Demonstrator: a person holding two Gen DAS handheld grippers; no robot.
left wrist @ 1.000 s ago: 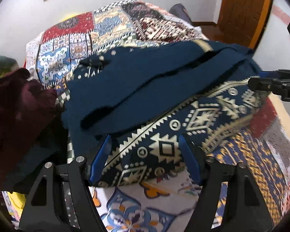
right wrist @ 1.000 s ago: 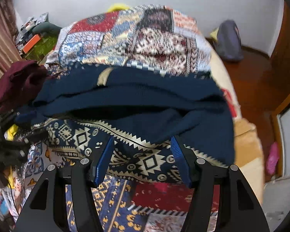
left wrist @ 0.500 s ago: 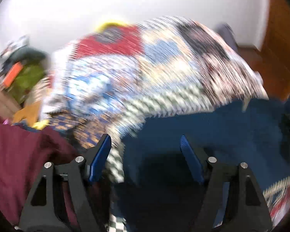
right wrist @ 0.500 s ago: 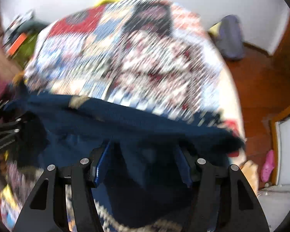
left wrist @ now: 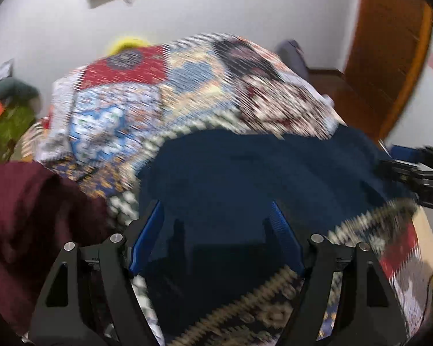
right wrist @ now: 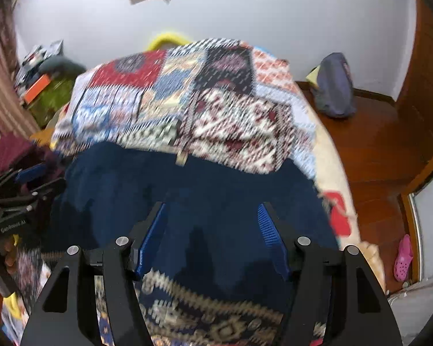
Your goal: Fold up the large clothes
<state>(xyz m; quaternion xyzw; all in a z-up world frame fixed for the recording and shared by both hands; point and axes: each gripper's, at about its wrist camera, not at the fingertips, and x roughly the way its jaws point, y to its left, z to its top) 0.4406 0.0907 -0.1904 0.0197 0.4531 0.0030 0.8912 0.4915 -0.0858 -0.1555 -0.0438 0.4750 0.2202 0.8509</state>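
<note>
A bed (right wrist: 329,173) under a patchwork quilt (right wrist: 205,98) is seen, blurred by motion. A navy garment (right wrist: 205,196) with a patterned band is spread across its near part, lying under and ahead of both grippers. The left gripper (left wrist: 216,230) and the right gripper (right wrist: 213,227) are held wide apart with nothing clamped. A maroon garment (left wrist: 29,216) is cut off at the left.

Patchwork bedspread (right wrist: 216,109), grey bag (right wrist: 333,86), pink clog (right wrist: 402,258)
</note>
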